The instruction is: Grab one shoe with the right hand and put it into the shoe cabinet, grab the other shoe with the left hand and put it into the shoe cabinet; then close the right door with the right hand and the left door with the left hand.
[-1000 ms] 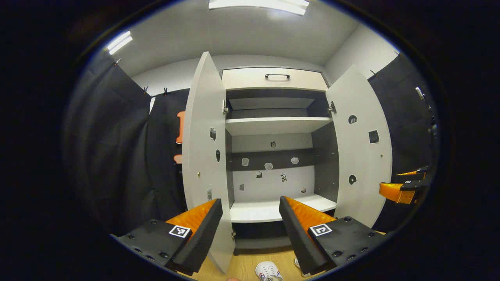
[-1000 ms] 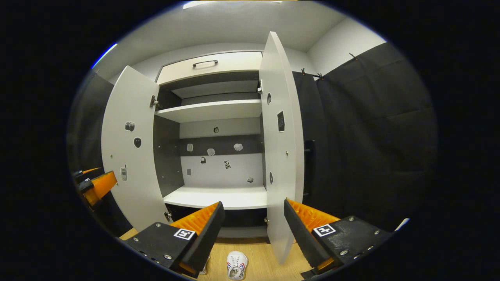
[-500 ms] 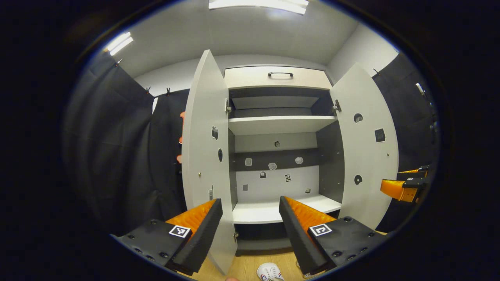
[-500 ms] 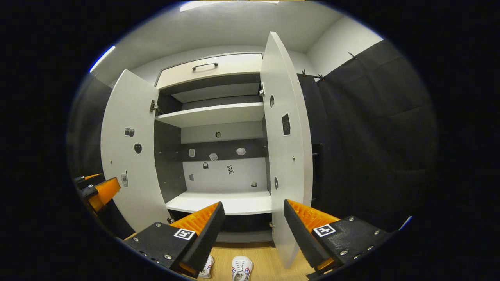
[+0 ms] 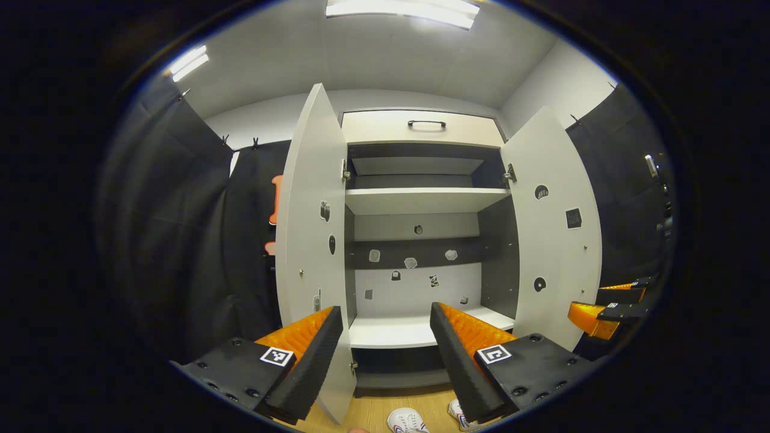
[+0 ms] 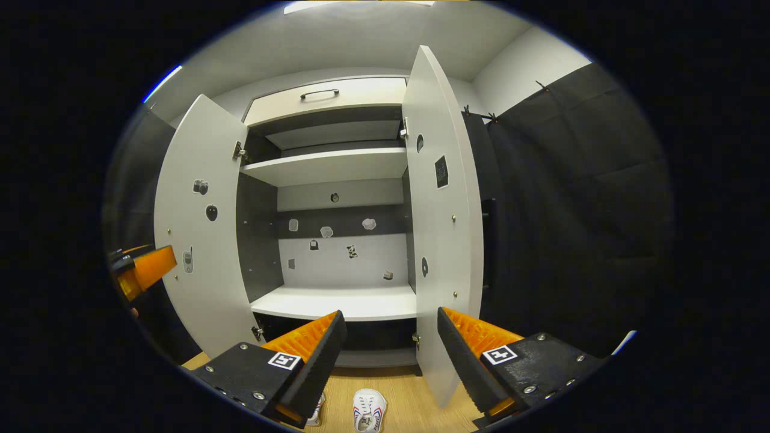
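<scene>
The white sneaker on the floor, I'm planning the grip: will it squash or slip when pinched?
The white sneaker looks soft-topped and laced, so its upper would probably give under the fingers. It seems small, likely light. Its low, flat sole on the wood floor suggests it will slide rather than tip if nudged.

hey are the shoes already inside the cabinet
No, both white shoes sit on the wooden floor in front of the open shoe cabinet, whose shelves hold nothing.
</scene>
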Demonstrator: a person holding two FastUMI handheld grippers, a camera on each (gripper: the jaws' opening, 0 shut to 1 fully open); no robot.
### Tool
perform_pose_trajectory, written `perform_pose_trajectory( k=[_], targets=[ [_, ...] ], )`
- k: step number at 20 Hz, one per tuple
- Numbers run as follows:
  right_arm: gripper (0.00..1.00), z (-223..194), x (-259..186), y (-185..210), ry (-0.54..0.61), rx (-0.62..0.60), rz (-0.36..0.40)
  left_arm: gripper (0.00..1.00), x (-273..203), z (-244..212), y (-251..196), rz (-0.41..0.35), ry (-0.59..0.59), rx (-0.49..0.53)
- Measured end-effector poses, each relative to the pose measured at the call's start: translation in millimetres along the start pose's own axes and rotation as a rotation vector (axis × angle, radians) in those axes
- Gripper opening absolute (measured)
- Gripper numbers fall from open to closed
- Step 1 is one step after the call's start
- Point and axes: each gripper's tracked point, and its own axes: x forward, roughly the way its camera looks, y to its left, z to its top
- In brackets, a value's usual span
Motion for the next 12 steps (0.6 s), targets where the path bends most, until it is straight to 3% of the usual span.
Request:
perform_pose_trajectory(
  k=[3,12],
  targets=[
    [0.94,-49,2,6,0.069,-0.014,-0.028,0.95,-2,-1,6,-0.01,-0.001,0.006],
    [0.94,-259,27,13,0.418,-0.026,-0.038,0.95,-13,-17,24,0.012,0.026,0.006]
  ],
)
